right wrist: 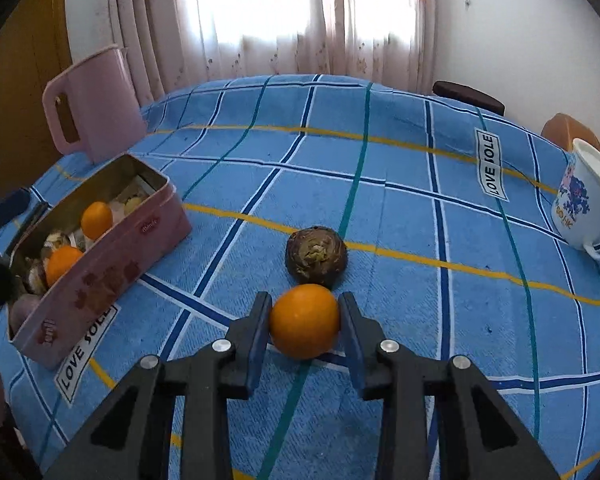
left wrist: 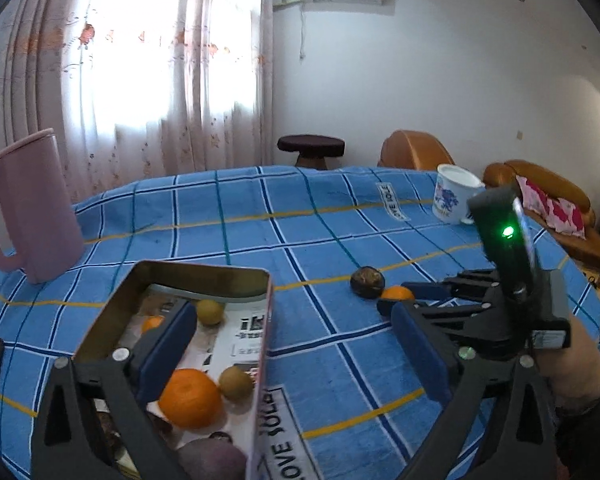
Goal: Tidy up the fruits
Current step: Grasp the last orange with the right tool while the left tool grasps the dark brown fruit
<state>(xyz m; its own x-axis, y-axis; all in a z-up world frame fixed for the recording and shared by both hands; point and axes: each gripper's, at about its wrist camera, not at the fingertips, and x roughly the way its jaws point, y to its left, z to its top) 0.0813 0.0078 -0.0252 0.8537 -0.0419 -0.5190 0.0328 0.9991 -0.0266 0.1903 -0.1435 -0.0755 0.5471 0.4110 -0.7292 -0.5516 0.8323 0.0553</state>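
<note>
Between the blue-padded fingers of the right gripper (right wrist: pixel 305 322) sat a small round orange fruit (right wrist: pixel 304 321), resting on the blue checked tablecloth (right wrist: pixel 400 216). The jaws had narrowed to the fruit's width, with the left pad against its skin and the right pad touching or all but touching; a firm hold could not be confirmed. In my judgement the step in hand was the pick-up of this fruit. Done well, it calls for an even squeeze across the widest part, just enough to stop the fruit rolling, then a straight lift clear of its neighbour.

Just beyond the fingertips, touching or nearly touching the orange fruit, lay a dark brown wrinkled round fruit (right wrist: pixel 316 255), which a forward push would disturb.

Over the open pink rectangular tin (left wrist: pixel 262 344) hung the left gripper (left wrist: pixel 296 340), its jaws spread wide and holding nothing, one finger above the tin's contents and the other over bare cloth. Inside the tin lay oranges, small yellow-green fruits and dark purple fruits.

Well apart stood a pink plastic jug (right wrist: pixel 96 108) beyond the tin and a white patterned mug (right wrist: pixel 588 208) at far right.
</note>
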